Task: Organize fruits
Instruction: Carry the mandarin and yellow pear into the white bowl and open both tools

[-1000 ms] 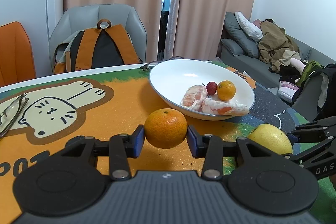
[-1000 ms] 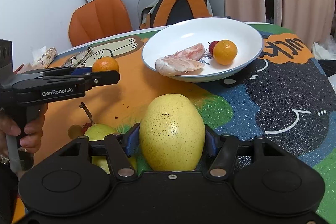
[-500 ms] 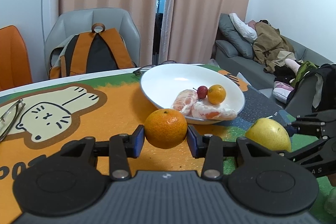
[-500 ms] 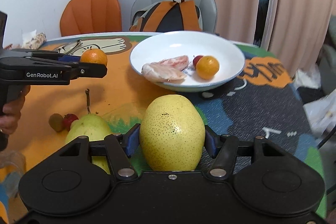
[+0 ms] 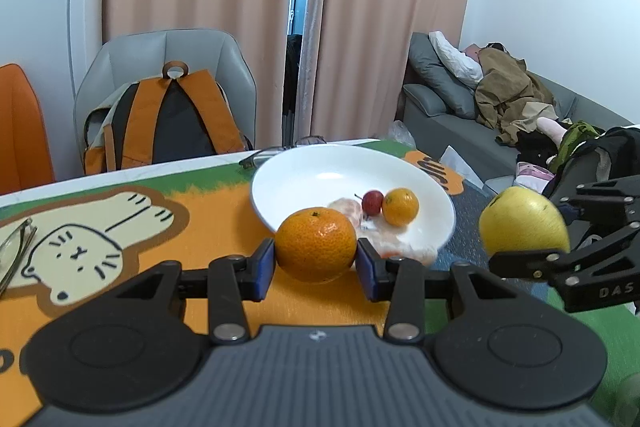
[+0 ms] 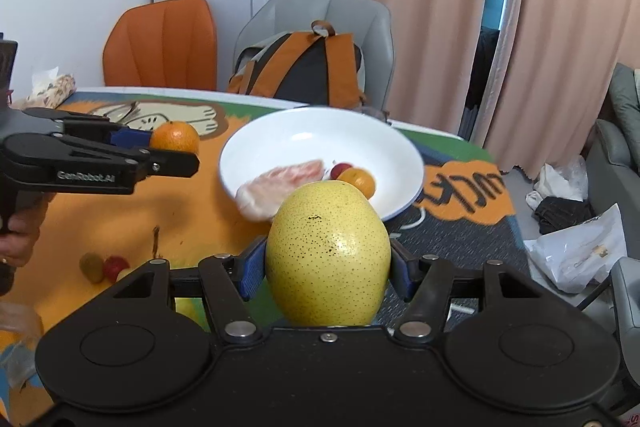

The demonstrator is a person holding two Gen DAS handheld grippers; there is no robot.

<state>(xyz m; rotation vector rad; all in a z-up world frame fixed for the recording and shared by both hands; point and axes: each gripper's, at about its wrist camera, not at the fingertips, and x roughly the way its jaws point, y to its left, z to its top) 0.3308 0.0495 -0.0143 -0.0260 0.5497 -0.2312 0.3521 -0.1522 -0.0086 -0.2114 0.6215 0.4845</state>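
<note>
Lifted higher off the counter [image 6: 256, 211] since a second ago, the right tool [image 6: 327, 269] is seen pinching the yellow pear [image 6: 327, 255] and the left tool [image 5: 316, 259] the mandarin [image 5: 316, 245], both carried tilted downward toward the white bowl [image 5: 320, 167], presumably for placing inside.

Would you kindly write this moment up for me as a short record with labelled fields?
left tool: shut on a mandarin, held above the mat
right tool: shut on a yellow pear
plate: white, holds peeled citrus pieces, a small red fruit and a small orange
loose on the mat: a green and a red small fruit
behind the table: backpack on a grey chair
</note>
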